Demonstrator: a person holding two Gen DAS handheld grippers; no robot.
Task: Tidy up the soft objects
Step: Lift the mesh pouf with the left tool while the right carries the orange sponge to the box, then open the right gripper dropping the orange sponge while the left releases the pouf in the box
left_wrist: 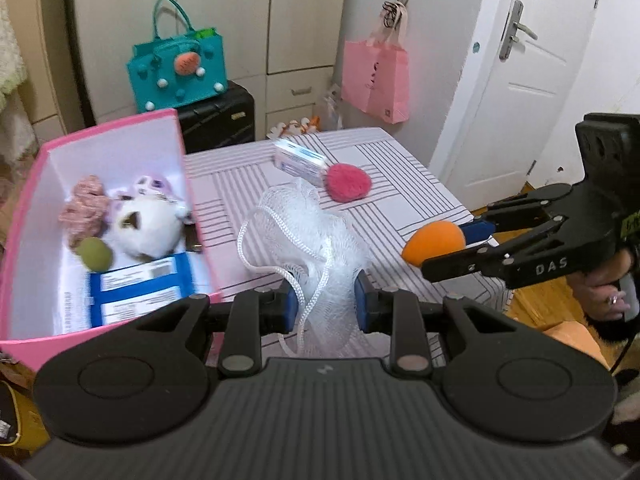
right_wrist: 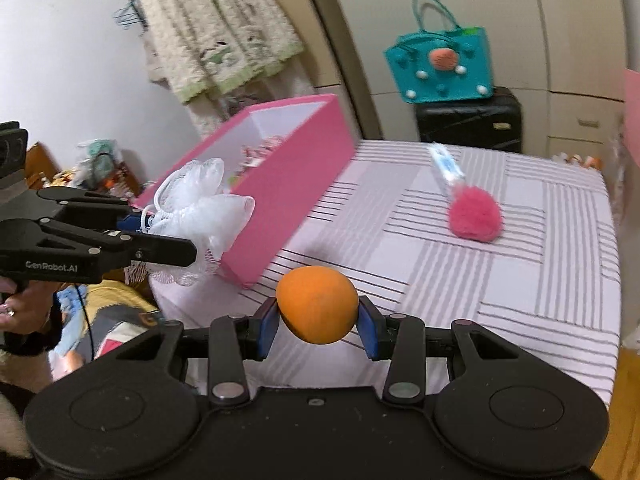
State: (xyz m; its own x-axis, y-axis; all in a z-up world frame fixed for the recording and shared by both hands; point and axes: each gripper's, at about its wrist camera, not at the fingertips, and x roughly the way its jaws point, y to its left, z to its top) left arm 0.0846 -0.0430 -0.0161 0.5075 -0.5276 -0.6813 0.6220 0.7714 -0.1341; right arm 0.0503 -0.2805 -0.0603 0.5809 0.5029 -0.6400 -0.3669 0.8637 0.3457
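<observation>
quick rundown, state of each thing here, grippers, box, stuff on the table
left gripper: shut on the white mesh bath pouf, lifted
right gripper: shut on the orange sponge, lifted
pink box: open, partly filled
plush toy: inside the box
pink puff: lying on the table
small carton: lying on the table, touching the puff

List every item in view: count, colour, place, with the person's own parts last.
mesh bath pouf: 1, white, in left gripper
egg-shaped sponge: 1, orange, in right gripper
storage box: 1, pink, table's left end
plush toy: 1, white and purple, in box
round puff: 1, pink, on table
small carton: 1, white and blue, touching puff
table cover: 1, striped
tote bag: 1, teal, on black case
left gripper: 1, black, shut on pouf
right gripper: 1, black, shut on sponge
</observation>
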